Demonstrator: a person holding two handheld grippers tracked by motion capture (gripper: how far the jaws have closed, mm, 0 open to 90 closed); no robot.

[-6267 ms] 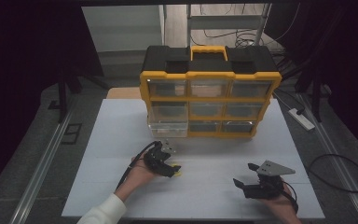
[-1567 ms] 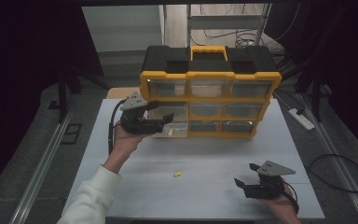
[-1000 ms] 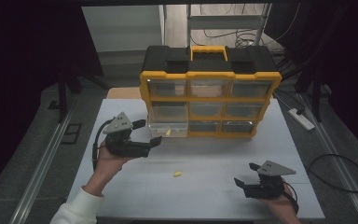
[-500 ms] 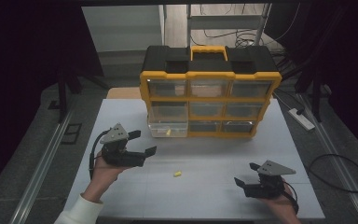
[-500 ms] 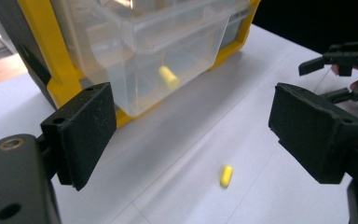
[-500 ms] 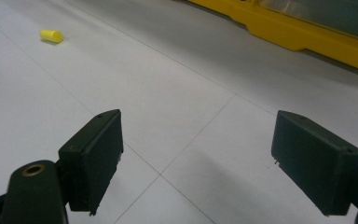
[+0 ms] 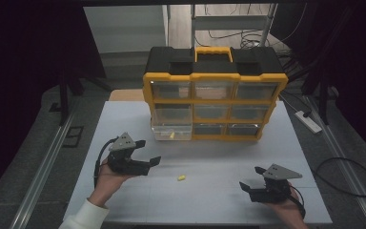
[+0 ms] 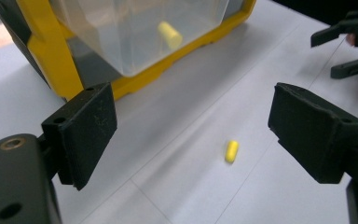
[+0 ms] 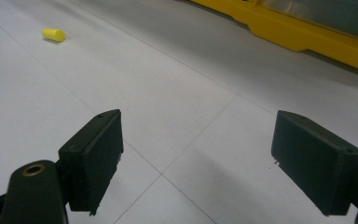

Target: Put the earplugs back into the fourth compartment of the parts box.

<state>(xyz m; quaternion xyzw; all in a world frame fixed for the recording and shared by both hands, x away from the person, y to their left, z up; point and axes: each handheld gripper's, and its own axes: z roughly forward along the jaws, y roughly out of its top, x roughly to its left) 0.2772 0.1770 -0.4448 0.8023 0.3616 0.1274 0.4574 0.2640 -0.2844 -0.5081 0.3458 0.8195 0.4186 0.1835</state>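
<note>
A small yellow plug (image 7: 181,178) lies on the white table (image 7: 209,210), between the two hands. My left gripper (image 7: 148,151) hovers open just left of it and points at it; in the left gripper view the plug (image 8: 231,151) lies ahead between the open jaws of my left gripper (image 8: 191,135). A second yellow plug (image 7: 171,136) sits in the clear bottom-left drawer (image 7: 159,134), pulled out of the yellow-and-black organizer (image 7: 214,76). My right gripper (image 7: 251,177) rests open at the front right. From my right gripper (image 9: 196,158), the plug (image 9: 53,34) lies far left.
The organizer holds several shut clear drawers and fills the back middle of the table. A white power strip (image 7: 307,121) lies off the table's right edge, with a cable loop (image 7: 348,176) on the floor. A metal rail (image 7: 47,171) runs along the left side.
My left gripper has drawn back from the open drawer, down toward the person and the loose plug, staying open. The right gripper has not moved.
</note>
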